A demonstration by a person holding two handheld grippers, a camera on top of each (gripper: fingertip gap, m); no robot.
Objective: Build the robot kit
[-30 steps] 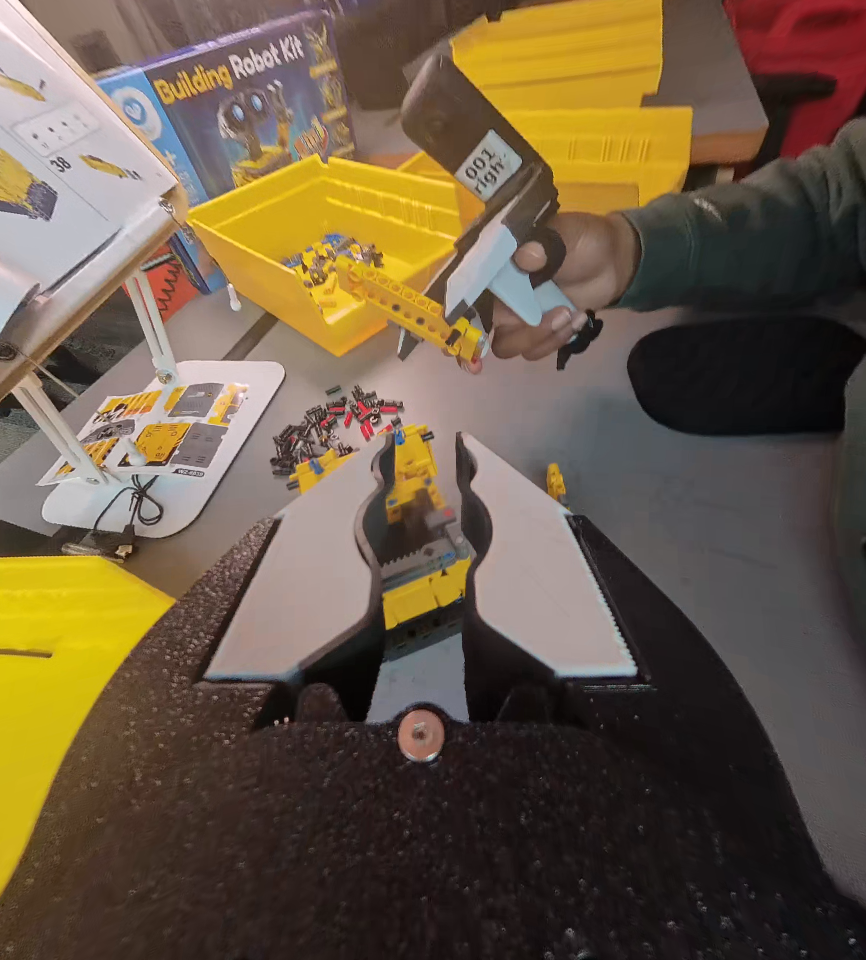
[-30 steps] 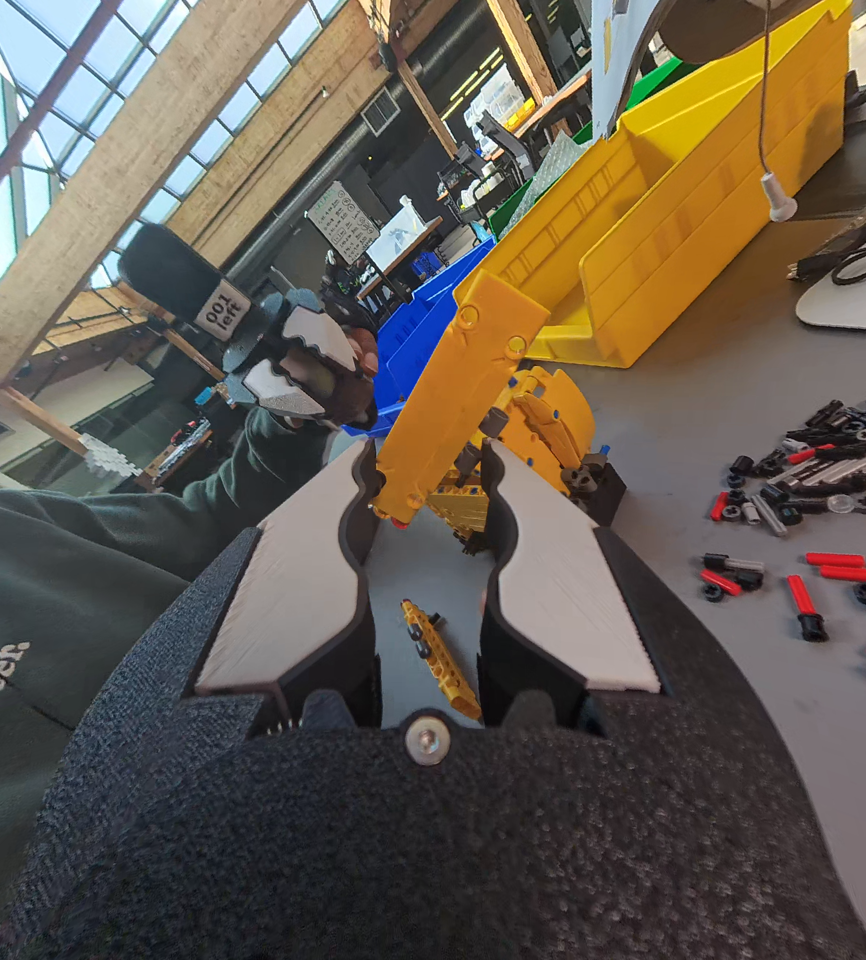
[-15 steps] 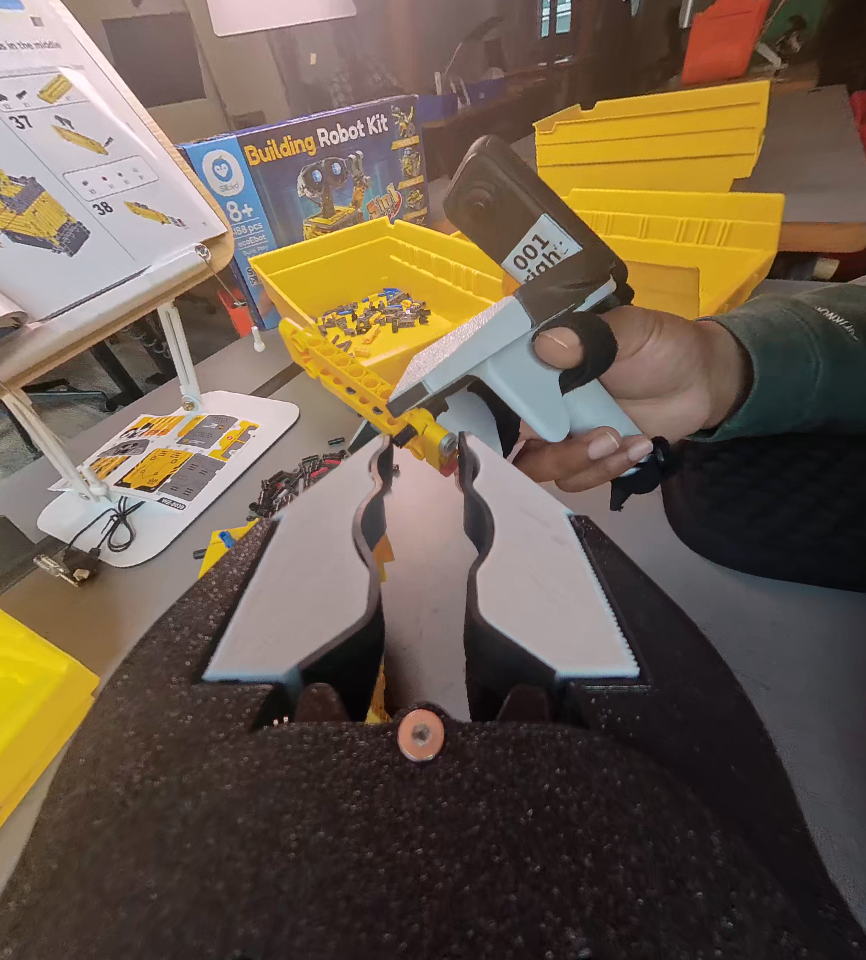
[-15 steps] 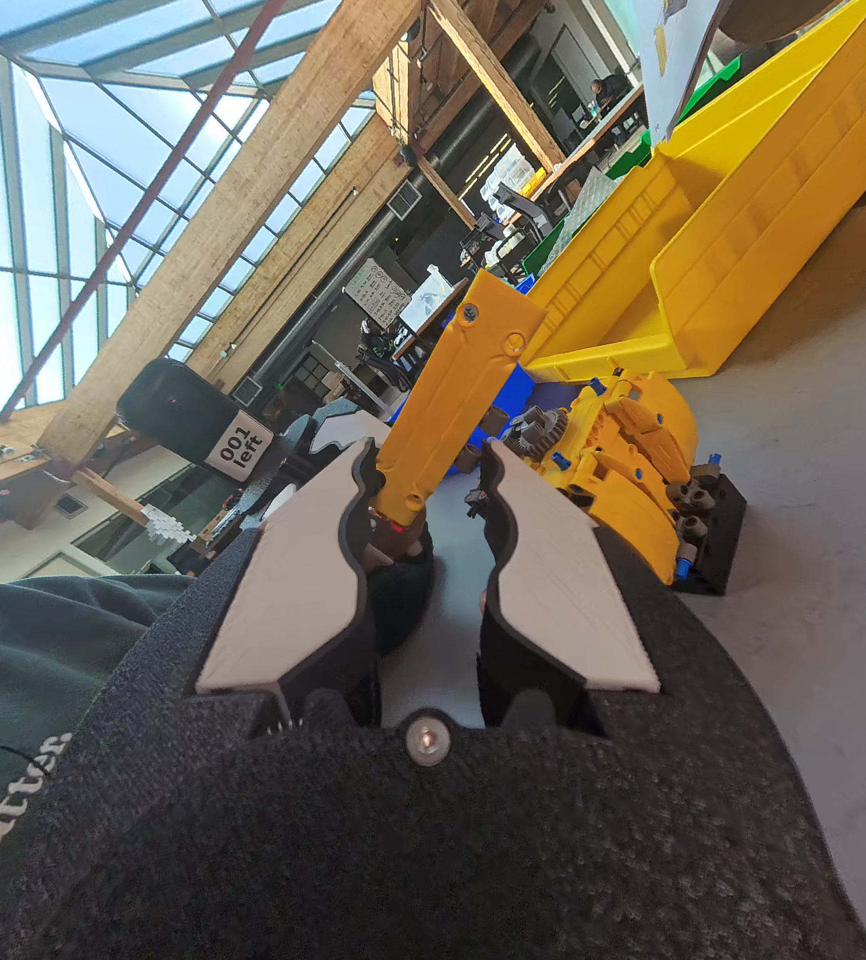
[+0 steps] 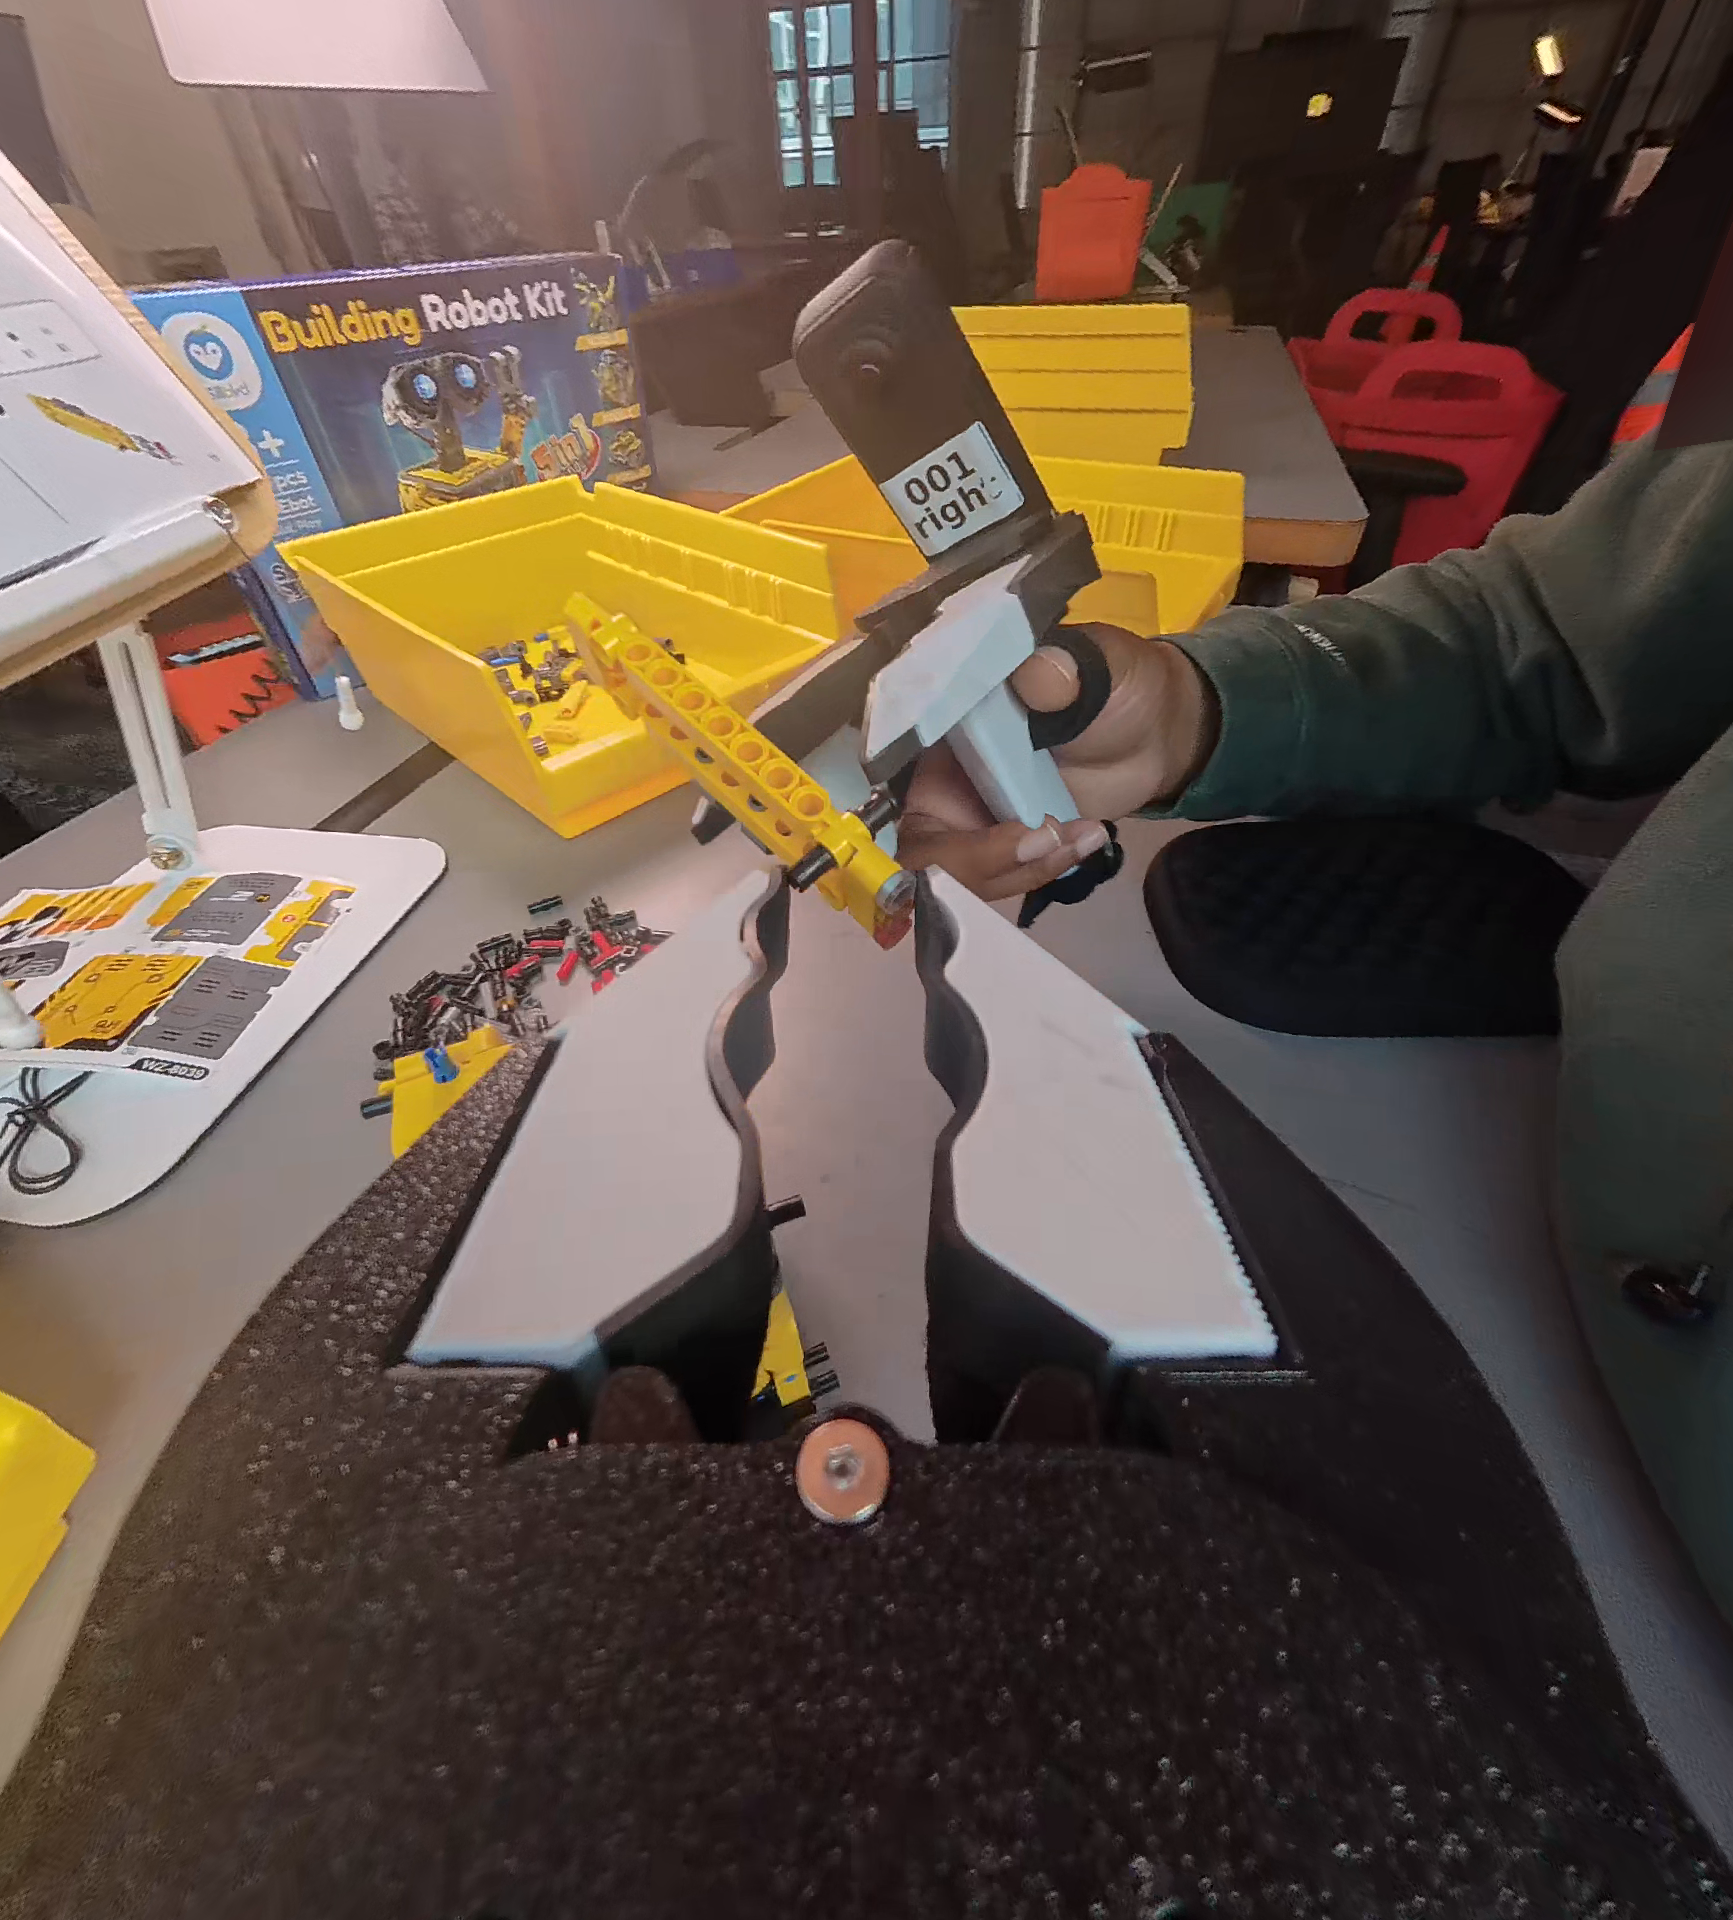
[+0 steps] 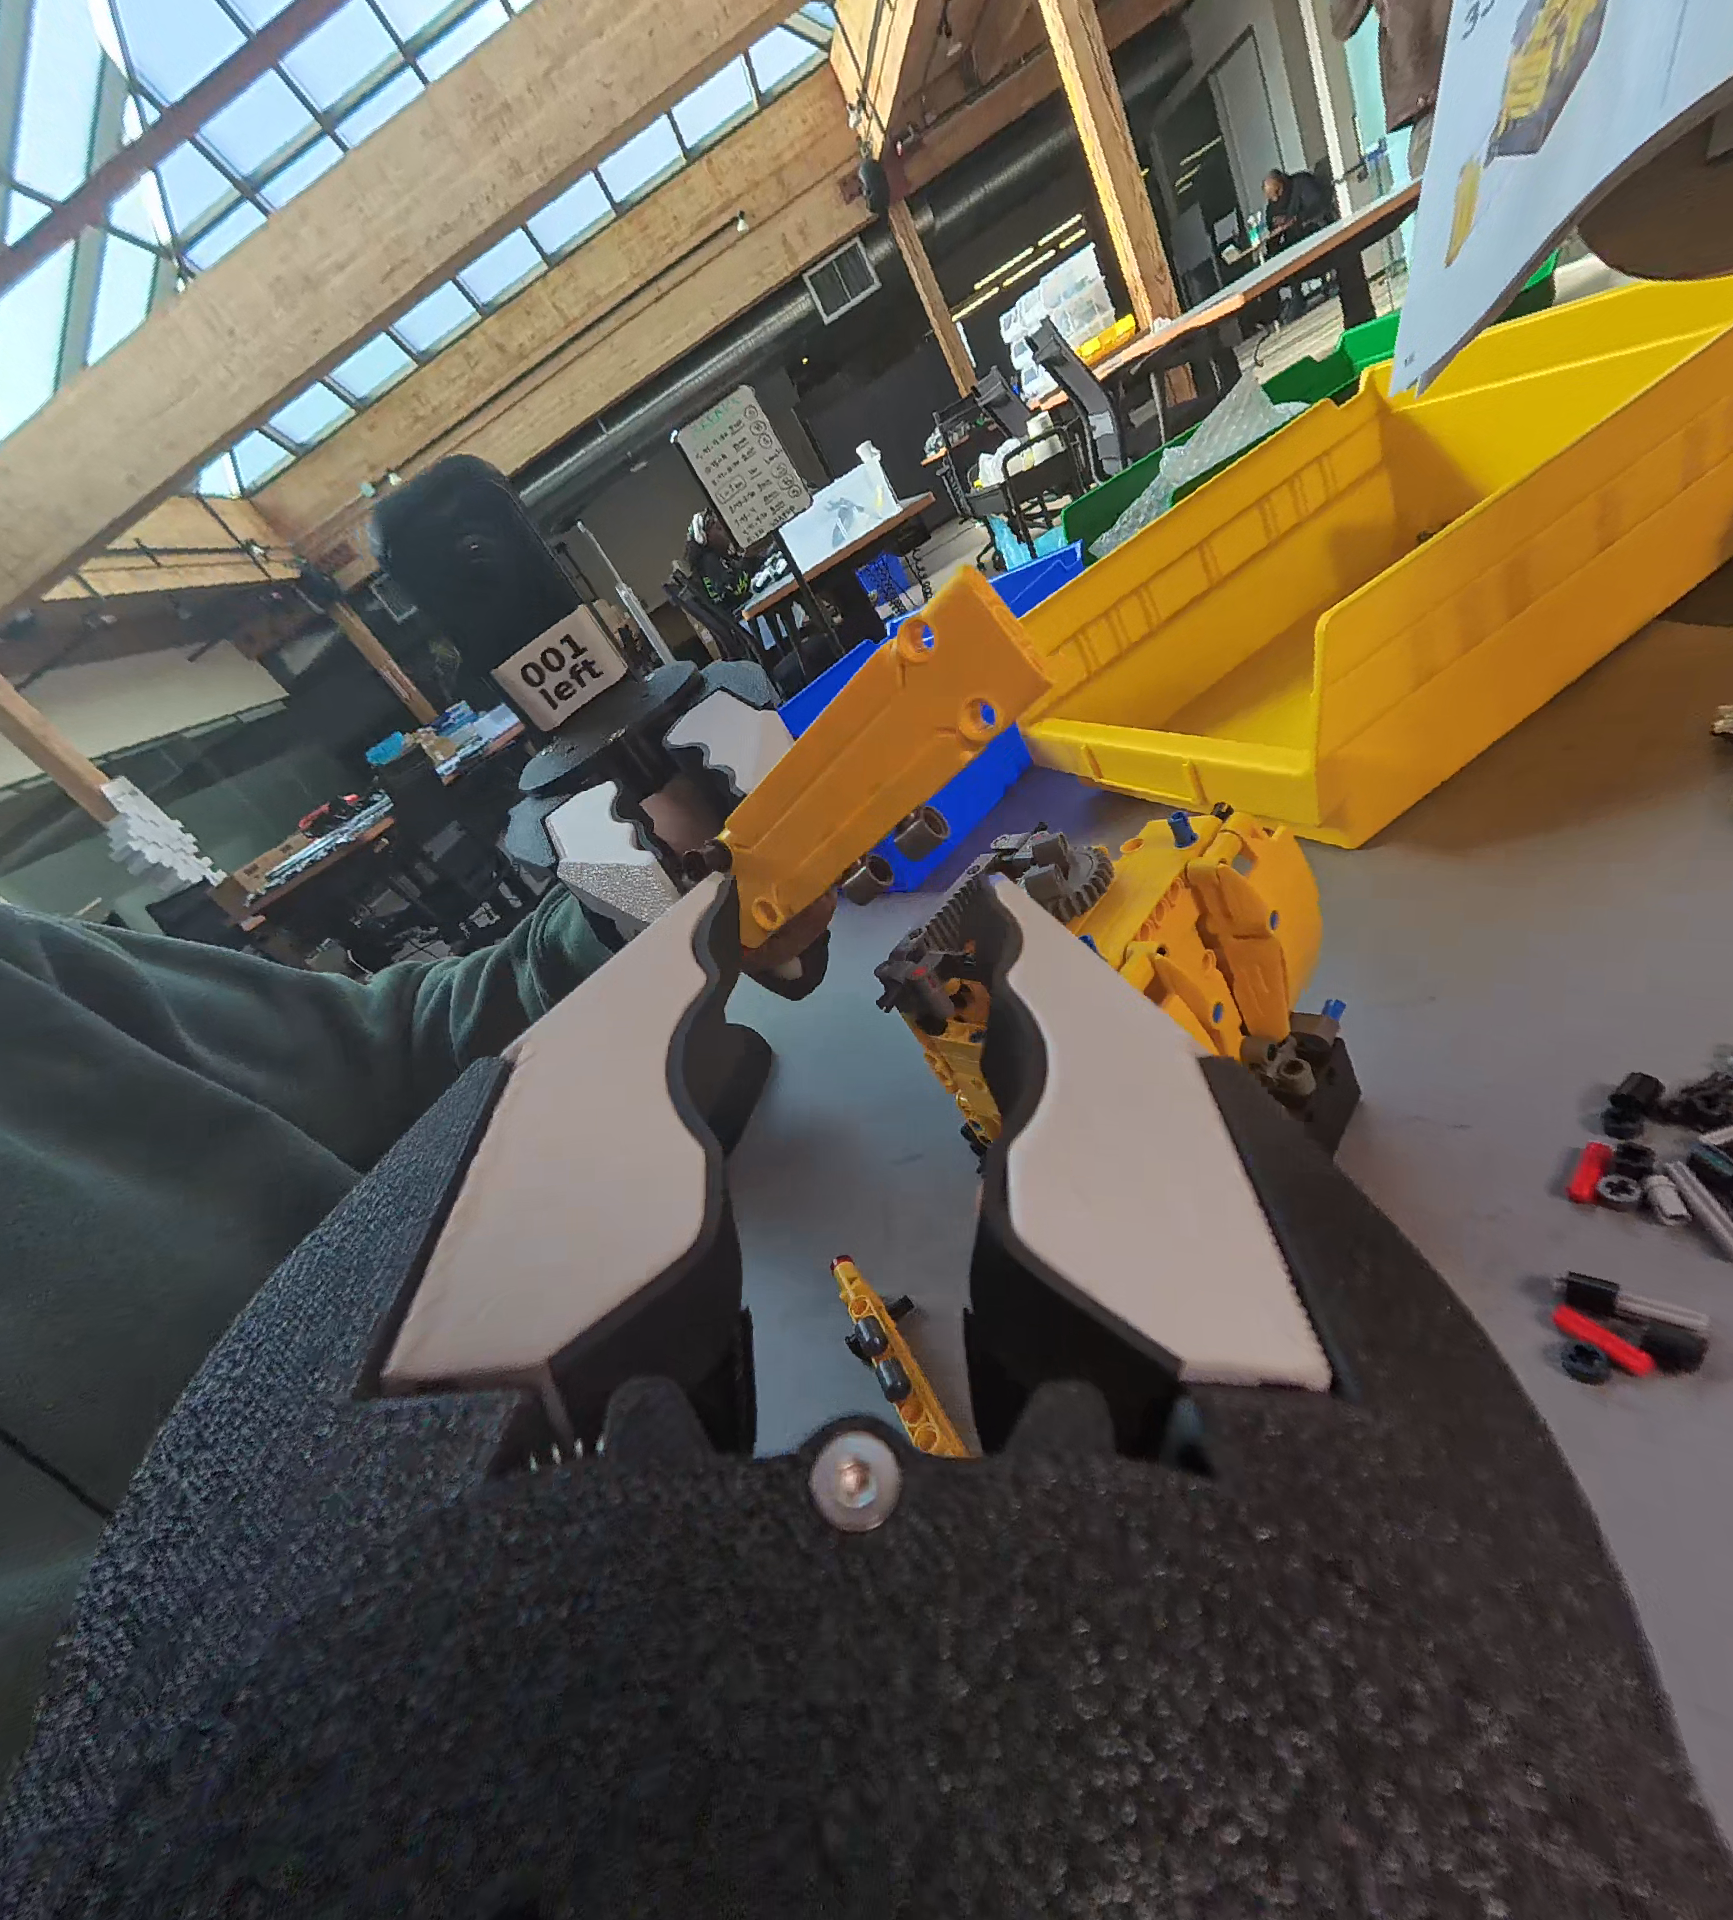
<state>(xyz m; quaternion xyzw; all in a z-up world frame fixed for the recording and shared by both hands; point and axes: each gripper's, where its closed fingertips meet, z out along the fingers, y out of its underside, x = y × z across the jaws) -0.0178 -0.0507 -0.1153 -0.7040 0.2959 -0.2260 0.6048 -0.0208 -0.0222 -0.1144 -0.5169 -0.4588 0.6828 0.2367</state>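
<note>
At the far left an open instruction booklet (image 5: pixel 20 416) leans on a stand, whose white base carries a printed sheet (image 5: pixel 135 966). Behind it stands a blue kit box (image 5: pixel 446 395), and next along a yellow bin (image 5: pixel 446 613) with small parts in its bottom. On the grey table (image 5: pixel 1257 1143) before the bin lies a scatter of black and red pins (image 5: pixel 519 961). The left gripper (image 5: pixel 851 899) is raised over the table with a narrow gap between its fingers; the pinned end of a long yellow holed beam (image 5: pixel 727 743) sits right at its tips, though I cannot tell whether they pinch it. The beam slants up toward the bin. The right gripper (image 6: pixel 857 914), held in a hand (image 5: pixel 1080 748), has its fingers spread, only one tip touching the beam. Beyond it a half-built yellow model (image 6: pixel 1205 925) rests on the table, and a short yellow beam (image 6: pixel 883 1340) lies below its fingers.
</note>
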